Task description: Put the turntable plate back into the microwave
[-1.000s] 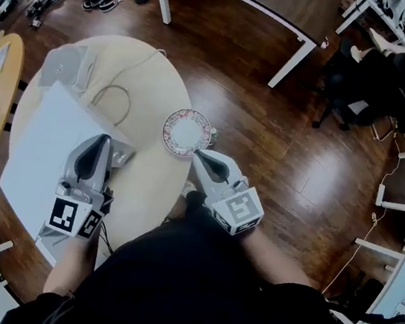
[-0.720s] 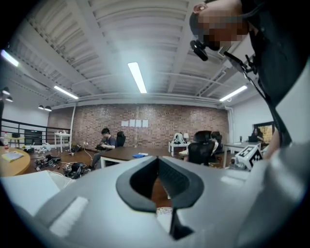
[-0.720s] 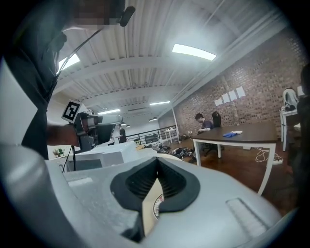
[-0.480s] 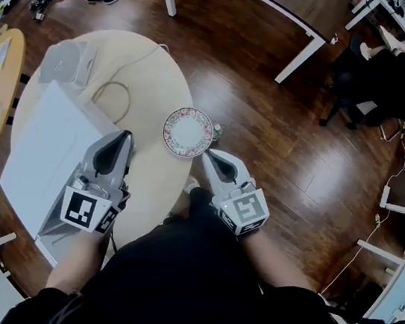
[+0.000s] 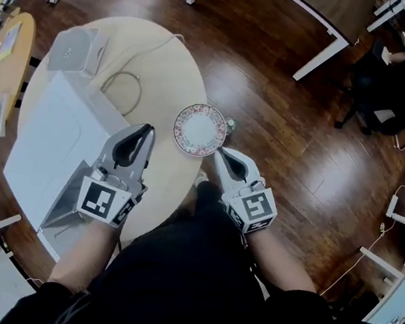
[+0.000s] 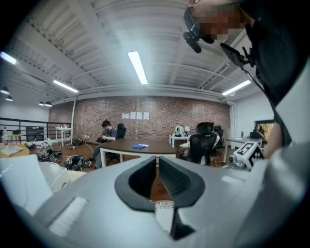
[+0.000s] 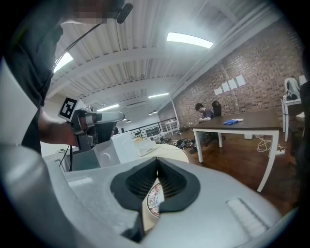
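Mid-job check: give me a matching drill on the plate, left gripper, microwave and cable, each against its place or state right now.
1 plate
2 left gripper
3 microwave
4 cable

a looped on the table
b jaws together, nothing held
c rim pinched in the right gripper
d white, on the table's left side

Pairs: 1-c, 2-b, 3-d, 4-a.

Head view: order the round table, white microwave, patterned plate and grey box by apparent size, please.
1. round table
2. white microwave
3. patterned plate and grey box: they look about alike, so I leave them unranked.
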